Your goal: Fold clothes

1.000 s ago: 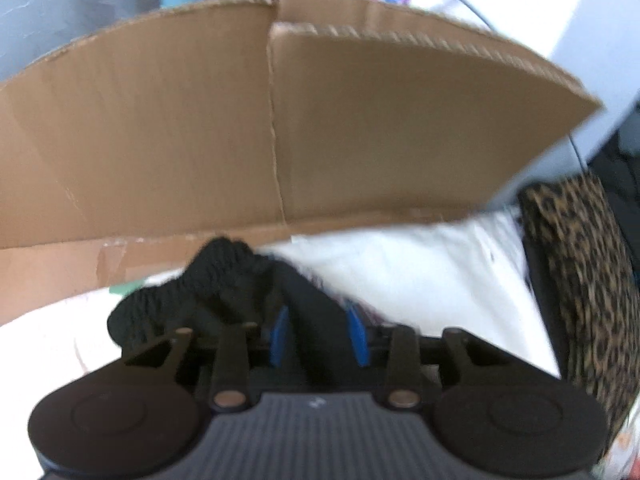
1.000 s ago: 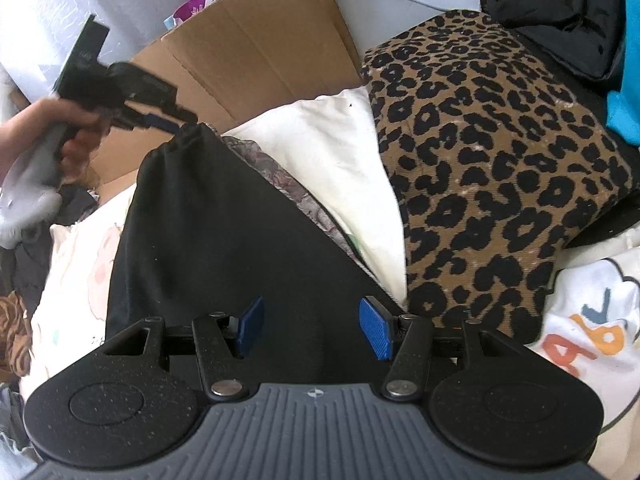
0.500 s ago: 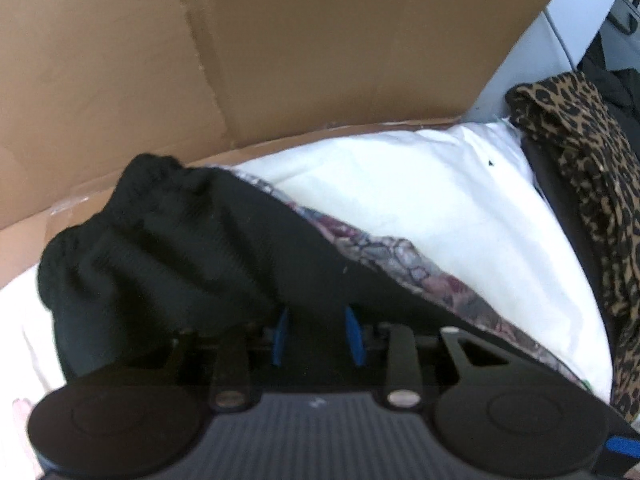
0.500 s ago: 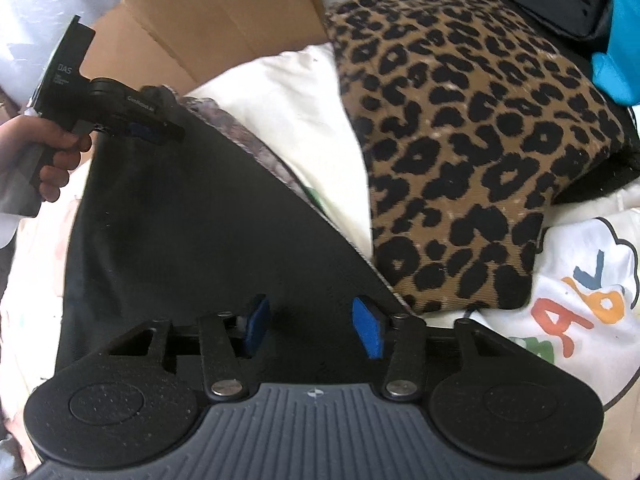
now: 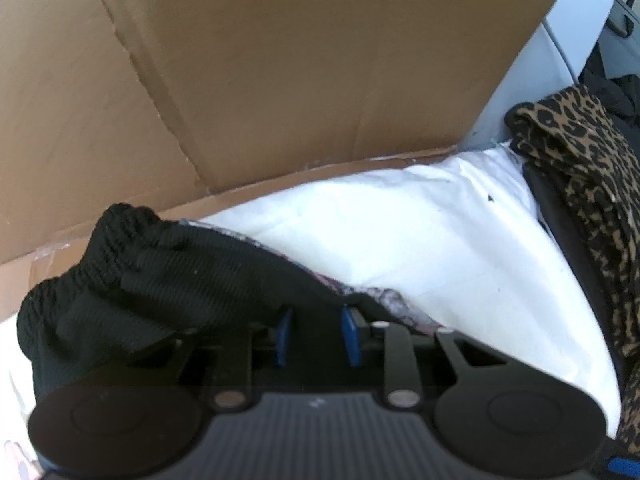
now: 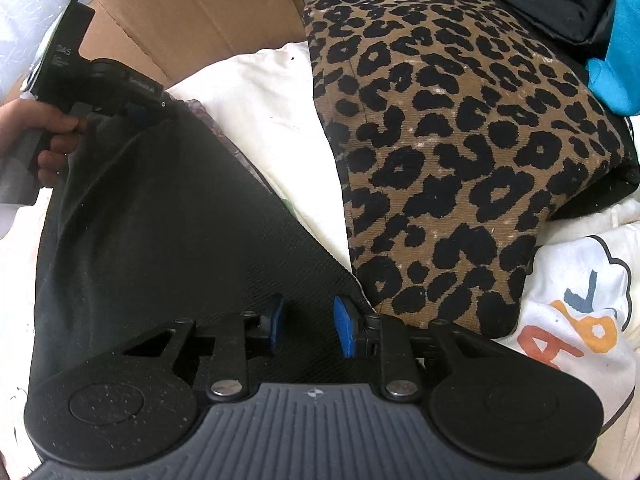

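Holding the black garment (image 6: 160, 240), left gripper (image 5: 314, 330) and right gripper (image 6: 308, 326) jaws had narrowed onto its cloth; judged even tension needed before creasing.

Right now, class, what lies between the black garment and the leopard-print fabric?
In the right wrist view, a white cloth fills the wedge between the black garment and the leopard-print fabric, with a thin strip of patterned fabric along the garment's edge.

The black garment (image 6: 152, 220) lies over a patterned cloth (image 5: 396, 306) on the white fabric (image 5: 420, 240). Right of these lies the leopard cushion (image 6: 460, 140); behind them stands the cardboard (image 5: 280, 68). A printed cloth (image 6: 580, 312) lies at the right edge.
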`<state>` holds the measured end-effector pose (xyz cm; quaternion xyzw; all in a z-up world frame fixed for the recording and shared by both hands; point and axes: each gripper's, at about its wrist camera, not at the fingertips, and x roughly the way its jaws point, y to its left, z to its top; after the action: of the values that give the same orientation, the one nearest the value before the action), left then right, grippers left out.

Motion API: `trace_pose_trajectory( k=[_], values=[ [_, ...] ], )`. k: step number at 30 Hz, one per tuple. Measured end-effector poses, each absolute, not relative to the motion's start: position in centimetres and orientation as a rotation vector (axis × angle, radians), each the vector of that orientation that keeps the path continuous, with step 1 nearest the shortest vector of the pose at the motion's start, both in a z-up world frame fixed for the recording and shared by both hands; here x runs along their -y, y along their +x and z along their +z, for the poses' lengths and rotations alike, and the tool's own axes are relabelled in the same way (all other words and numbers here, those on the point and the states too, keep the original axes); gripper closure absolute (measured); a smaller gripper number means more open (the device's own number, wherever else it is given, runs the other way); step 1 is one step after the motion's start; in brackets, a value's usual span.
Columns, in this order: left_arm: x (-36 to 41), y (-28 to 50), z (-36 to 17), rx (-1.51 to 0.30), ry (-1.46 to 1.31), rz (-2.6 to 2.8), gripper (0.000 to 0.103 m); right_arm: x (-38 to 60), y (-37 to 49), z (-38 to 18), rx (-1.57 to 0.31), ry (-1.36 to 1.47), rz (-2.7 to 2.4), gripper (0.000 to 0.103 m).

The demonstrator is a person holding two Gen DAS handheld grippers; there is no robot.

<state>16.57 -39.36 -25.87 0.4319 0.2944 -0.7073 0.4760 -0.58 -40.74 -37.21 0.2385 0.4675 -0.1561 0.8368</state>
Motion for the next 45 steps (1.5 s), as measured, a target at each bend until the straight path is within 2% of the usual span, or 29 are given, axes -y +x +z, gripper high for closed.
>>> trace_pose_trajectory(
  k=[8, 11, 14, 25, 35, 45],
  values=[
    [38.3, 17.3, -23.7, -0.733, 1.058, -1.756, 0.076, 40.3, -1.0, -36.4, -0.985, 0.507, -0.335, 0.068],
    [37.4, 18.2, -22.4, -0.73, 1.067, -1.756, 0.072, 40.2, -1.1, -35.8, -0.971, 0.517, -0.326, 0.068],
    [36.4, 19.4, -21.0, -0.725, 1.074, -1.759, 0.062, 40.2, -1.4, -34.9, -0.952, 0.52, -0.316, 0.067],
    [33.3, 25.8, -17.7, -0.709, 1.086, -1.731, 0.061, 39.4, -0.8, -34.4, -0.946, 0.511, -0.287, 0.067],
    [33.4, 32.6, -20.8, -0.747, 1.058, -1.592, 0.061, 39.6, -0.8, -36.2, -1.019, 0.461, -0.342, 0.067],
    [37.0, 37.2, -24.4, -0.883, 0.85, -1.458, 0.061, 39.4, -0.4, -36.6, -1.066, 0.376, -0.313, 0.067]
  ],
)
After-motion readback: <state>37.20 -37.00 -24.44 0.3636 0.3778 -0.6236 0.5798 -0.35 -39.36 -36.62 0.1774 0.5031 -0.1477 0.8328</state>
